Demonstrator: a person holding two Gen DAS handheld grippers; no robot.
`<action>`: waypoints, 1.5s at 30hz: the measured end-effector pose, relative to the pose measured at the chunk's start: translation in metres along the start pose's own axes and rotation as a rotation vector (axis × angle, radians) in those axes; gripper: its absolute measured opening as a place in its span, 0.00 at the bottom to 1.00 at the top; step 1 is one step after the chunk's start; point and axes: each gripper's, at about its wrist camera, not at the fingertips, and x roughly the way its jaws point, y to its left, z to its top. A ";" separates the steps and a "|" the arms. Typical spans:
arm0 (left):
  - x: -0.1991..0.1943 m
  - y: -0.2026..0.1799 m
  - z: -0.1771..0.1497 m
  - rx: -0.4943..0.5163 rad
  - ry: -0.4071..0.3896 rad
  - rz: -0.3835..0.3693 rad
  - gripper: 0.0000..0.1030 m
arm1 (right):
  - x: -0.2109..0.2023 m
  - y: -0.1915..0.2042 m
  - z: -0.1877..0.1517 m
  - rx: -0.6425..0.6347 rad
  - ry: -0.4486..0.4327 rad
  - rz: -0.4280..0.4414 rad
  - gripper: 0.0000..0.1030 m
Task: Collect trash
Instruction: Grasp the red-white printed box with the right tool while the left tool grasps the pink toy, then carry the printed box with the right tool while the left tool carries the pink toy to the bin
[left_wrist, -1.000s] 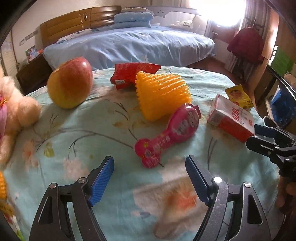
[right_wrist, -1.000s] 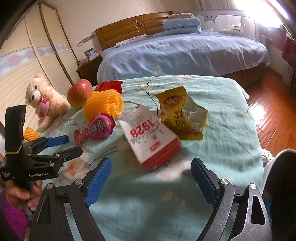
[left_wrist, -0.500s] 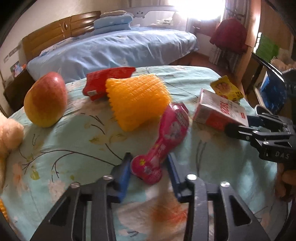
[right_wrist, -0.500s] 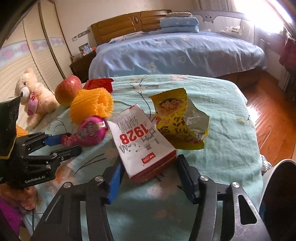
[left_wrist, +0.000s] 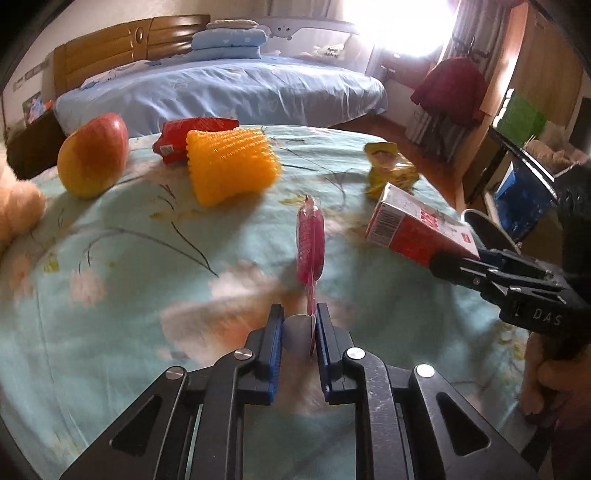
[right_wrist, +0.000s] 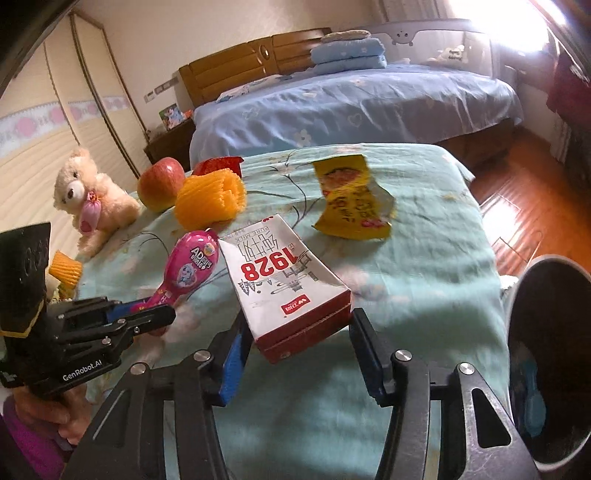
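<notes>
Closest in, the left gripper (left_wrist: 300, 325) has just clamped down on the thin tail of the pink candy pack (left_wrist: 310, 247), tipped up on edge over the floral table cover (left_wrist: 122, 280). Just right of it, the right gripper (right_wrist: 299, 332) has been closing too and now pinches the near end of the milk carton (right_wrist: 284, 280). Past the carton sits a yellow snack bag (right_wrist: 351, 199), and further left an orange foam net (left_wrist: 229, 168), red wrapper (left_wrist: 177, 136) and 1 apple (left_wrist: 94, 155).
</notes>
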 end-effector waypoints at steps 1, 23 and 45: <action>-0.002 -0.002 -0.001 -0.005 -0.004 -0.002 0.14 | -0.005 -0.002 -0.004 0.008 -0.004 -0.001 0.52; -0.016 -0.081 -0.014 0.057 -0.025 -0.119 0.14 | -0.065 -0.050 -0.046 0.150 -0.077 -0.056 0.52; 0.025 -0.151 0.007 0.147 0.005 -0.188 0.14 | -0.107 -0.114 -0.066 0.265 -0.133 -0.142 0.52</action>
